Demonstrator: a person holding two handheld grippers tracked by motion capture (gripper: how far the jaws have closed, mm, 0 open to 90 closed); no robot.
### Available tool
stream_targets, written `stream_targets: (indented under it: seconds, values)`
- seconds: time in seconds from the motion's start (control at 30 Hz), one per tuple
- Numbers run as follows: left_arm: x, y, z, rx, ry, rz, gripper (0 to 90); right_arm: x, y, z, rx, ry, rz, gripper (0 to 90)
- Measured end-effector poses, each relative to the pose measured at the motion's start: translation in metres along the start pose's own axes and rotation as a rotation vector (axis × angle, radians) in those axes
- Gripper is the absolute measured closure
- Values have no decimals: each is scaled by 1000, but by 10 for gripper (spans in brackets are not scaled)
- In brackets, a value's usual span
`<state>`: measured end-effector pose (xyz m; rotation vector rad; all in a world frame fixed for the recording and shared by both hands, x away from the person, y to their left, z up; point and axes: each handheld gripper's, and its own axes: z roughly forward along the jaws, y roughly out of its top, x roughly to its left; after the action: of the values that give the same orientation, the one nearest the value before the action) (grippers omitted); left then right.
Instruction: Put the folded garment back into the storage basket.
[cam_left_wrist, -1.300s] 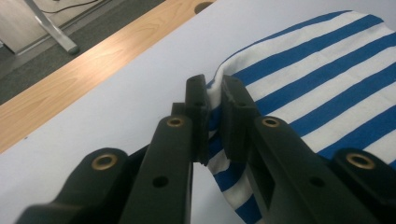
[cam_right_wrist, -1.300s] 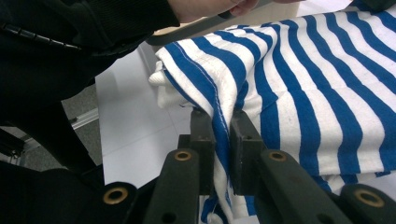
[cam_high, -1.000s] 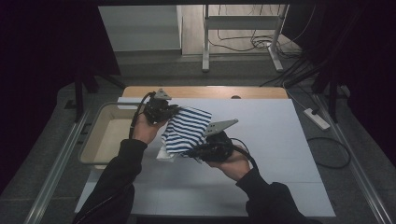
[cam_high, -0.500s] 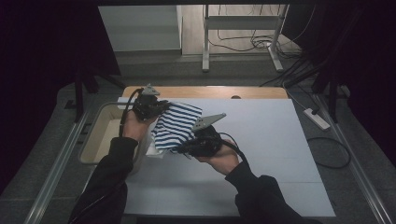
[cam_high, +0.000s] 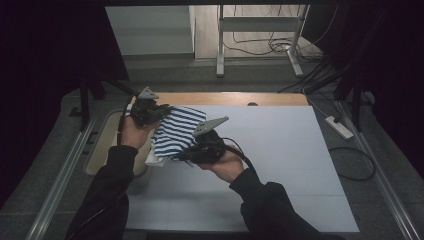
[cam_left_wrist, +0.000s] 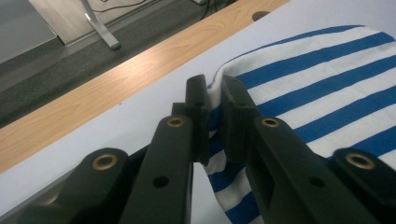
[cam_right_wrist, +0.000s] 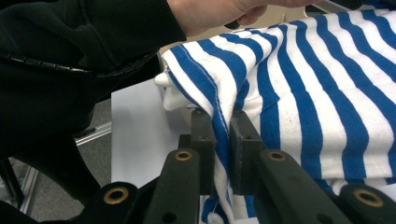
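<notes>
Setting: lab or recording workroom. A white-topped surface (cam_high: 280, 165) is standing on grey carpet, cables (cam_high: 260, 47) are trailing past a metal stand (cam_high: 220, 45), dark curtains are hanging around.

Your high view looks forward and down from above your side of the table (cam_high: 280, 165), fairly far off. Each gripper view rides close behind its own jaws. All three share the striped cloth (cam_high: 176, 131), whose far edge seems dim.

I moved both my tools to the left, and the striped cloth (cam_high: 176, 131) went with them. My left tool (cam_high: 161, 111) now is nearer the tray (cam_high: 100, 150), and my right tool (cam_high: 184, 156) followed.
</notes>
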<state>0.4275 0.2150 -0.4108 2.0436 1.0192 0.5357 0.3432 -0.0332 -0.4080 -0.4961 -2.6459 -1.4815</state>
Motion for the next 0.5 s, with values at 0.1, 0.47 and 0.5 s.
stream_targets:
  seconds: [0.1,0.47,0.5]
  values:
    - [6,-3,-3,1,10,-11,826,0,5,8,1,6,-4,824]
    - [22,-12,-16,8,47,-26,827,2,16,26,1,22,-14,824]
    - [23,-12,-17,9,50,-28,827,2,16,26,1,22,-14,824]
